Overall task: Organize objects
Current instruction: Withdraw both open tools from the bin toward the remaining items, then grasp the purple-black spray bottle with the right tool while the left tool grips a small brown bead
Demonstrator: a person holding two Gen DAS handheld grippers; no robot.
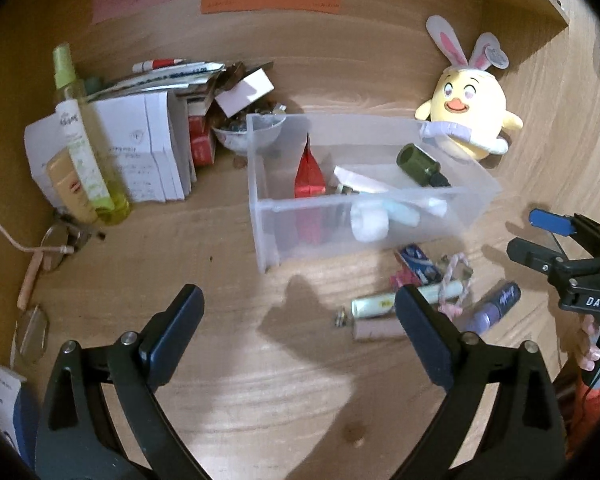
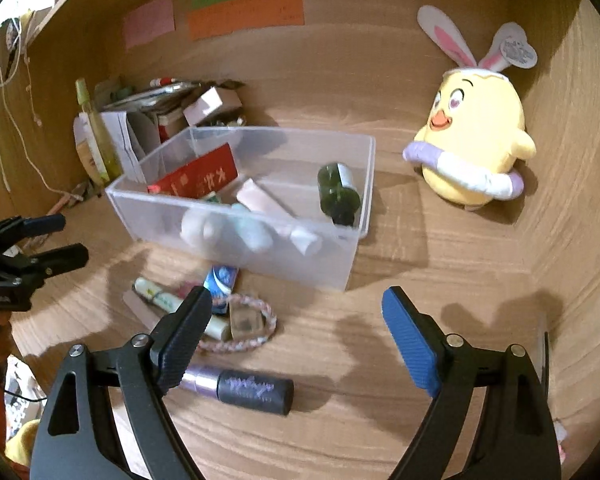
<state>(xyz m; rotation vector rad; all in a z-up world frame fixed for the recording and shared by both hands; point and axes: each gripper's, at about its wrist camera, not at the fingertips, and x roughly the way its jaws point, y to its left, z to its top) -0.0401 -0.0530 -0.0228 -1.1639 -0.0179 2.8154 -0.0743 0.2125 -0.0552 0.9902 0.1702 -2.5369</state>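
A clear plastic bin (image 1: 452, 216) (image 2: 332, 264) stands on the wooden desk. It holds a red packet (image 1: 308, 172), a dark green bottle (image 2: 338, 194), a white tube and a pale soft item. In front of it lie a purple tube (image 2: 244, 390) (image 1: 492, 308), a pink braided cord loop (image 2: 256, 320), a blue packet (image 2: 220, 280) and a cream tube (image 2: 160, 298). My left gripper (image 1: 300, 320) hangs open over bare desk left of these. My right gripper (image 2: 296, 300) is open above the desk, its left finger over the cord and purple tube. Each gripper is empty.
A yellow plush chick (image 1: 472, 116) (image 2: 476, 148) sits right of the bin. A spray bottle (image 1: 84, 140), white boxes (image 1: 152, 148) and a small bowl (image 1: 244, 136) crowd the back left. Glasses (image 1: 56, 240) lie at the left. Wooden walls enclose the desk.
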